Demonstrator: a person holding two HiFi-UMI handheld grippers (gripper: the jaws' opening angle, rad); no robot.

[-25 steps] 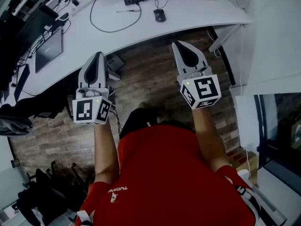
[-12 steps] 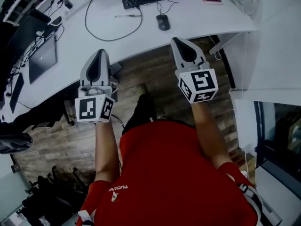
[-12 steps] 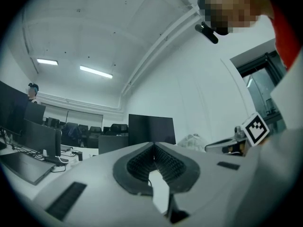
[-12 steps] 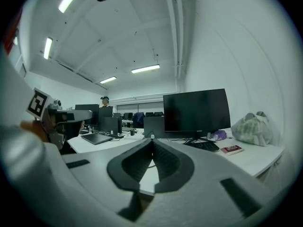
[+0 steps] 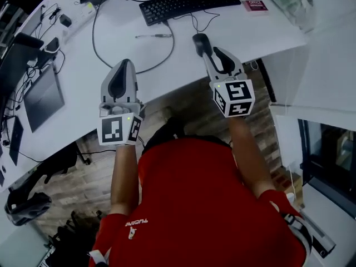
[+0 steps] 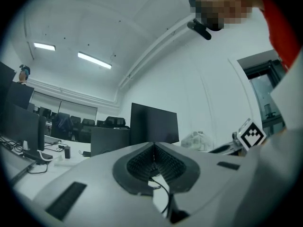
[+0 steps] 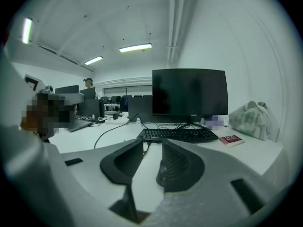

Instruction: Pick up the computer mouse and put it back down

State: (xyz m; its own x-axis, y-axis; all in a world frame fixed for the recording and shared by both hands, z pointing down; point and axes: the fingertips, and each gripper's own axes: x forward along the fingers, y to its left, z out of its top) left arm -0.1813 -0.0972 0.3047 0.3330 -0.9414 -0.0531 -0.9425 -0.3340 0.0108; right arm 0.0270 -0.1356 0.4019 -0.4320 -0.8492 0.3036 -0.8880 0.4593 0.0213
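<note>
The task has hardly begun: the computer mouse (image 5: 199,41) lies untouched on the white table (image 5: 250,32), below the keyboard (image 5: 189,1), so the grasp, the lift and the setting down are all yet to come. The right gripper (image 5: 207,50) reaches over the table edge with its tips just short of the mouse; the head view cannot settle whether they touch it. Its jaws have just been opening and stand a narrow way apart, and in the right gripper view only bare table shows between them (image 7: 152,144), so nothing is held. They probably need to spread further to straddle the mouse. The left gripper (image 5: 125,65) hangs over the table's near edge, well apart from the mouse, with its jaws pressed together on nothing (image 6: 153,145).
</note>
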